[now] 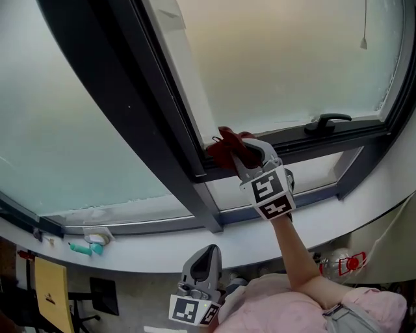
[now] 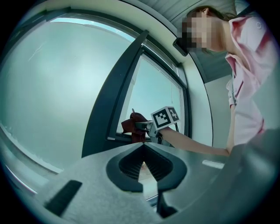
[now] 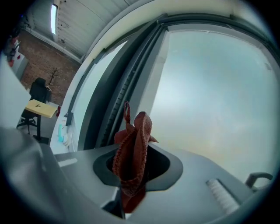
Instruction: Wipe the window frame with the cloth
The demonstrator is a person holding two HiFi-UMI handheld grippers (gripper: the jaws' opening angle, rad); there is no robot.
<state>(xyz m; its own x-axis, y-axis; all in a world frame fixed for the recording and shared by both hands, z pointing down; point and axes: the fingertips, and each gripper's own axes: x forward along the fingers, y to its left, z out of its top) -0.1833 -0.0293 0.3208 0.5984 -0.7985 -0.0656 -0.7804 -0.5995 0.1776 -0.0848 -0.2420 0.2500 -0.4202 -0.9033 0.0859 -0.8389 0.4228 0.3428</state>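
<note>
Red cloth [image 1: 229, 149], dark grey window frame [image 1: 162, 123], black-and-white marker cube [image 1: 270, 191]

Soft daylight through frosted panes, dark frame silhouetted, fisheye edges vignetted, blurred.

Frosted panes [image 1: 71, 143] in dark window frame [image 1: 130, 84] gave pale daylight, w/ white sill [image 1: 149, 257] below. Yellow table [image 1: 51, 286], brick wall [image 3: 37, 57] & ceiling strip light [image 3: 54, 13] were further off.

Window frame [image 1: 151, 97] common to all views
</note>
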